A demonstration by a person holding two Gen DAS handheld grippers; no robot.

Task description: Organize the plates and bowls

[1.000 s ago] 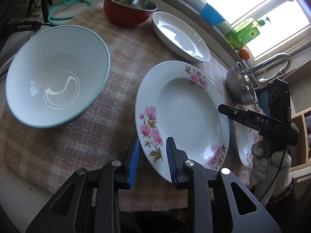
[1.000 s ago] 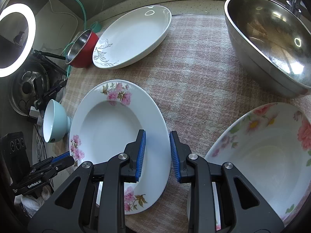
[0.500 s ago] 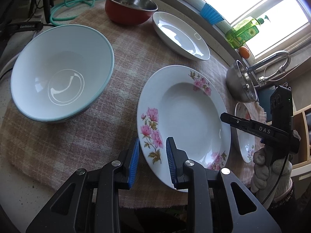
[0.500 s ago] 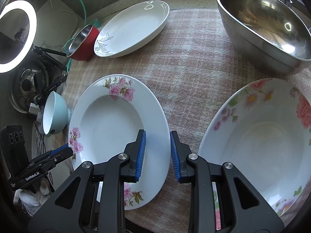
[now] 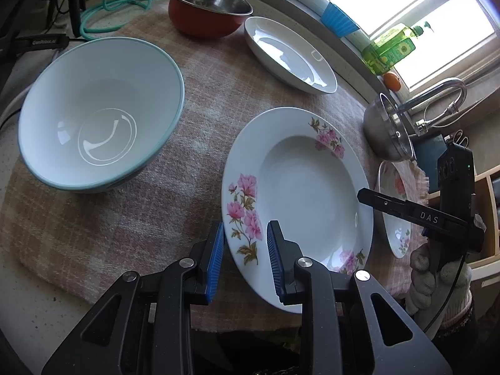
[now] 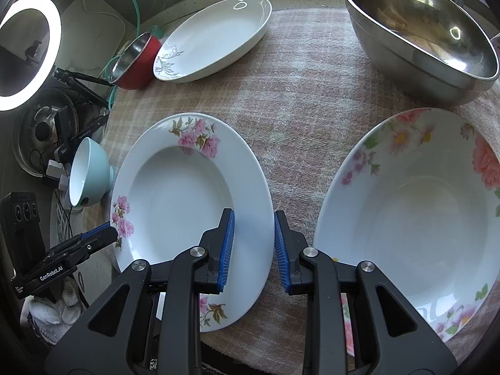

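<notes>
On the checked cloth (image 5: 131,218) covering the bench, a pink-flower plate (image 5: 306,193) lies flat near the front edge, w/ both grippers at its rim. Left gripper (image 5: 245,253) is angled down over the plate's left rim, jaws open and straddling the rim, blue pads not pressing it; nothing held. Right gripper (image 6: 253,243) sits low over the opposite rim, jaws likewise apart, one pad above the plate, the other over cloth; nothing held. A gloved hand (image 5: 437,278) grips the right unit's handle, seen at the bench's front-right corner. Second floral plate (image 6: 415,206) lies just beside the first, to the right. Light-blue bowl (image 5: 97,112) sits toward the left edge, tilted. Red bowl (image 5: 209,9) and white oval dish (image 5: 290,53) are by the back edge; steel bowl (image 6: 418,34) at back right, near the tap (image 5: 437,93).
</notes>
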